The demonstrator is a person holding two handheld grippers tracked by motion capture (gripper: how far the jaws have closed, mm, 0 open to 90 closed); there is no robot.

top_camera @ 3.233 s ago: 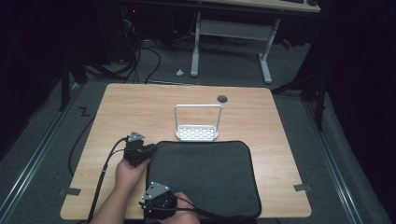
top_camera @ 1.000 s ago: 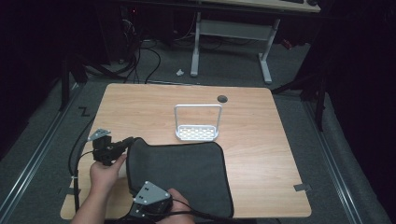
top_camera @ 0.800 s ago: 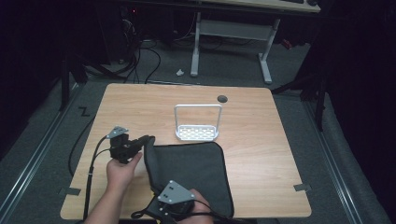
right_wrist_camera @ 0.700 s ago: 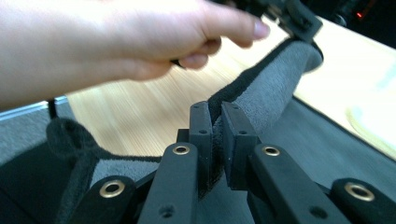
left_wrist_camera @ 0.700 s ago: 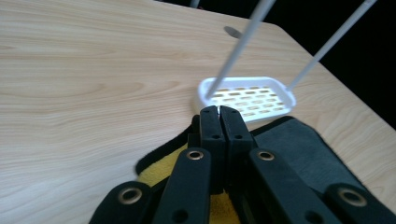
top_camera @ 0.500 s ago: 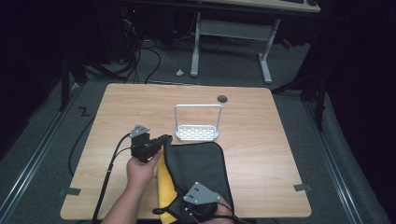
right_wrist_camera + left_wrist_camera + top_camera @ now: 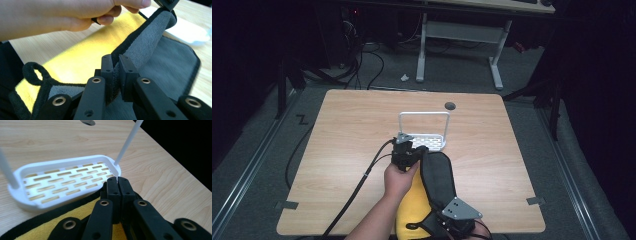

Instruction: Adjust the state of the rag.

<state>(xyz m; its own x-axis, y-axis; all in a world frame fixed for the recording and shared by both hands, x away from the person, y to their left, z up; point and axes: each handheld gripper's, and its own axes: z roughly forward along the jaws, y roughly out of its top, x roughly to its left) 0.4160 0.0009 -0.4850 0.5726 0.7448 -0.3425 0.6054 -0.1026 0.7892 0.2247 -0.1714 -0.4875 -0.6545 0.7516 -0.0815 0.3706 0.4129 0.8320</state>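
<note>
so going left to right: the left side of the light wooden table (image 7: 337,150) is bare now, which is new, since a few seconds ago the grey microfibre cloth with the black hem and yellow underside (image 7: 438,175) lay flat and covered most of the near middle. since then its left edge has been dragged up and over toward the right, so the yellow side (image 7: 412,210) is showing and the cloth is about half folded. the left gripper (image 7: 414,150) has travelled from the left of the table to the middle, and its jaws are pinched tight on the far corner of the cloth; in the left gripper view (image 7: 117,180) they sit closed right at the rim of the white slotted plastic rack with the wire handle (image 7: 62,182), just beside it, maybe touching. the person's left hand (image 7: 398,179) is wrapped round it. a bit further right and nearer the person, the right gripper (image 7: 447,227) is clamped on the near corner; the right gripper view shows the black hem squeezed between its jaws (image 7: 115,72). my read is the fold is midway: the lifted edge needs carrying on over to the right side and laying down flat, and the rack could snag that far corner.
</note>
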